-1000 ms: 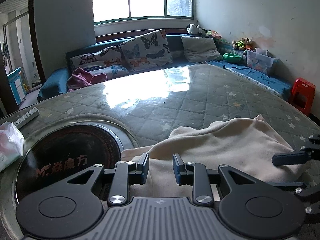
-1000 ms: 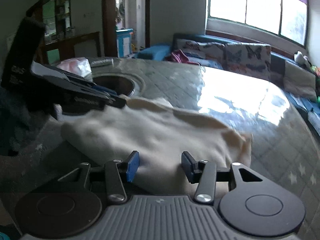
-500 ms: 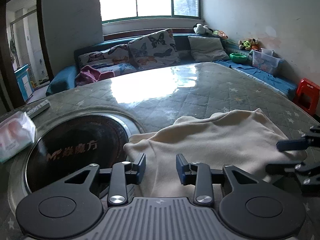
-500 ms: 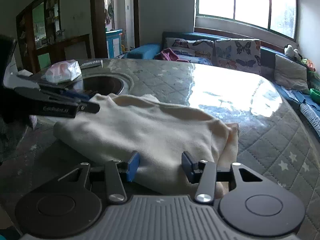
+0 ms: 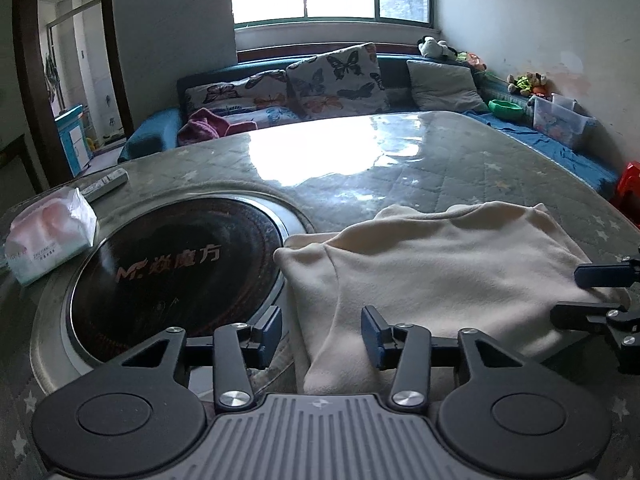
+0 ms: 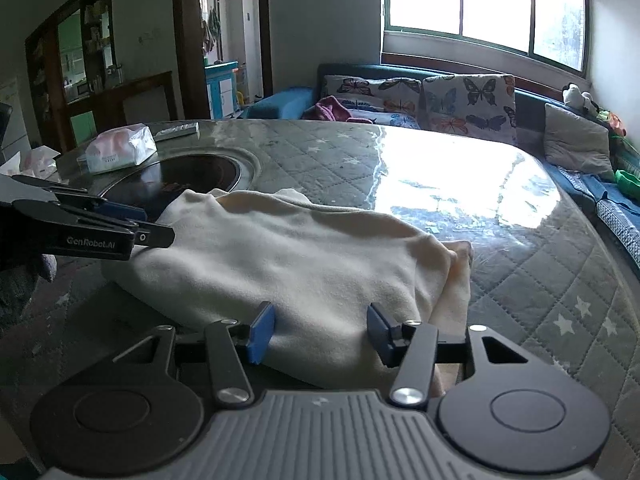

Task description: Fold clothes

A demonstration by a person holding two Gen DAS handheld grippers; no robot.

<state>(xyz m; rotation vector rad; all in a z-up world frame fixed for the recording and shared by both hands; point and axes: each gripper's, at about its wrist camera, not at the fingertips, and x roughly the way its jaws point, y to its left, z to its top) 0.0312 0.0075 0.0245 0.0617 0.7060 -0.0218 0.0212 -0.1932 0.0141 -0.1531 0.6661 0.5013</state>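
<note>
A cream garment (image 5: 432, 276) lies folded in a thick stack on the quilted table top (image 5: 440, 168); it also shows in the right wrist view (image 6: 288, 264). My left gripper (image 5: 322, 336) is open and empty, its jaws standing at the stack's near left corner. My right gripper (image 6: 316, 332) is open and empty at the stack's near edge. The right gripper's fingers (image 5: 600, 276) show at the right edge of the left wrist view, beside the cloth. The left gripper (image 6: 132, 226) shows at the stack's left end in the right wrist view.
A round black cooktop (image 5: 176, 268) is set into the table left of the garment. A tissue pack (image 5: 48, 240) and a remote (image 5: 106, 184) lie beyond it. A sofa with butterfly cushions (image 5: 336, 80) runs behind the table. A red stool (image 5: 628, 188) stands at right.
Both grippers have opened wider and drawn back a little from the garment. The garment has settled flat on the table, and the left view has shifted to show more of the cooktop.
</note>
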